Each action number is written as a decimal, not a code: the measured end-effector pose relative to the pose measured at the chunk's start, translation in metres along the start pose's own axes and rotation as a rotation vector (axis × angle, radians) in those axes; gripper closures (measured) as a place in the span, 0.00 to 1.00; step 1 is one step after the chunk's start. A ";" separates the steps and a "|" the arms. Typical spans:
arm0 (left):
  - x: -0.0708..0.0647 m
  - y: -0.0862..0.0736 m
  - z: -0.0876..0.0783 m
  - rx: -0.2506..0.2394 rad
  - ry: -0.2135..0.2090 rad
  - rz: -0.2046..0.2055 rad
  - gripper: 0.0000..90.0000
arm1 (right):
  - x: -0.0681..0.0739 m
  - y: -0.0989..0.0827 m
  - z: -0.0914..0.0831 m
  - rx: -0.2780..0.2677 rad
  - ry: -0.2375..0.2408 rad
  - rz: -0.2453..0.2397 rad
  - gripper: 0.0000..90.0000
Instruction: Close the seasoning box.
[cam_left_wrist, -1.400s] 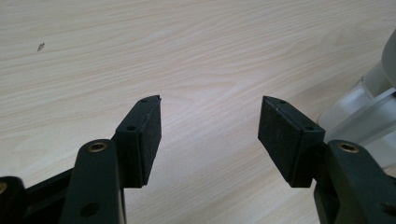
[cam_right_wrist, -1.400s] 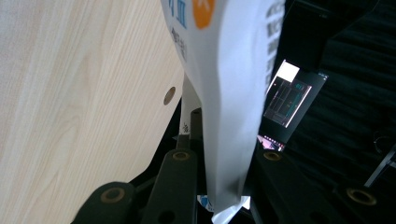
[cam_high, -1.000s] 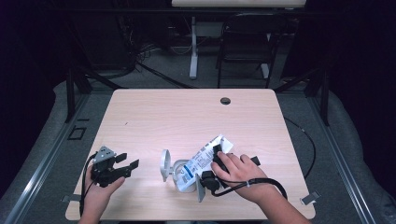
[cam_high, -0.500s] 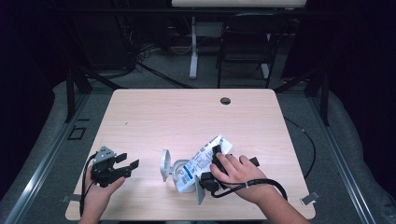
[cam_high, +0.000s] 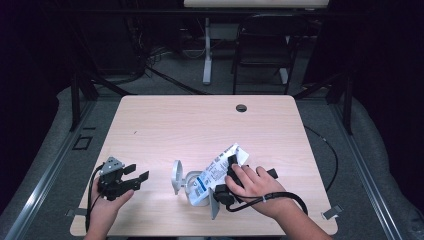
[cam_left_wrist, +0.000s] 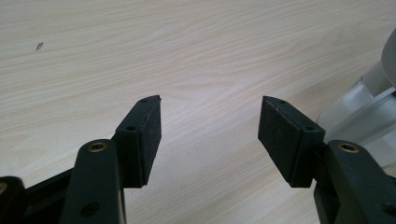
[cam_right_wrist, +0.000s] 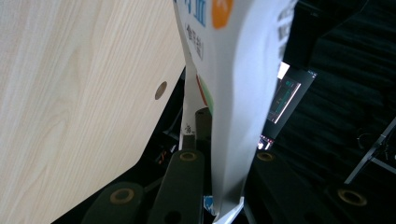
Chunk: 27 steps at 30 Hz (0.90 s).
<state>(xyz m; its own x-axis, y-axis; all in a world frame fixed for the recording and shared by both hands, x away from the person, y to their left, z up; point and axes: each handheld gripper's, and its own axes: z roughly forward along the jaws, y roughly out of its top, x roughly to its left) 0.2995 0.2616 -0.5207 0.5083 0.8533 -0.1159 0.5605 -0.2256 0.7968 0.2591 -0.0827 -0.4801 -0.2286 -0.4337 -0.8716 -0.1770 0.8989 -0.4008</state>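
Dark room; a pale wooden table (cam_high: 200, 125) sits on grey flooring, with a black chair (cam_high: 262, 55) and a white table leg (cam_high: 206, 52) beyond its far edge and a round cable hole (cam_high: 241, 108) near that edge. At the near left corner the left gripper (cam_high: 139, 176) rests in the person's left hand (cam_high: 107, 200), its tips pointing across the table toward the other hand; its jaws stand wide apart with nothing between them, bare wood showing in the gap in the left gripper view. Just beyond those tips, to their right, lies a white plastic holder (cam_high: 181, 177) with a round disc end, and a white printed pouch (cam_high: 220, 167) lies against it, slanting away toward the far right. The right gripper (cam_high: 231, 167), held in the right hand (cam_high: 252, 185), lies just right of the holder; its jaws have just been closing and now pinch the pouch, whose sheet runs up between the two black jaws in the right gripper view (cam_right_wrist: 224, 93). A black cable (cam_high: 280, 197) loops around the right wrist.
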 end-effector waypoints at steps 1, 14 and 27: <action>0.000 0.000 0.000 -0.001 -0.001 0.000 0.44 | 0.000 0.000 0.000 0.000 -0.001 -0.002 0.97; 0.000 0.000 0.000 0.001 0.000 -0.001 0.44 | -0.001 0.000 -0.001 0.006 -0.011 -0.030 0.97; 0.000 0.001 -0.001 -0.004 -0.001 0.001 0.44 | -0.003 0.003 -0.002 0.032 -0.025 -0.063 0.97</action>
<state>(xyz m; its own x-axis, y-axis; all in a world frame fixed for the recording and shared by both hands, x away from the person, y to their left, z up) 0.2993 0.2614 -0.5197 0.5098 0.8525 -0.1156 0.5574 -0.2249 0.7992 0.2572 -0.0790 -0.4785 -0.1942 -0.4883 -0.8508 -0.1599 0.8714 -0.4637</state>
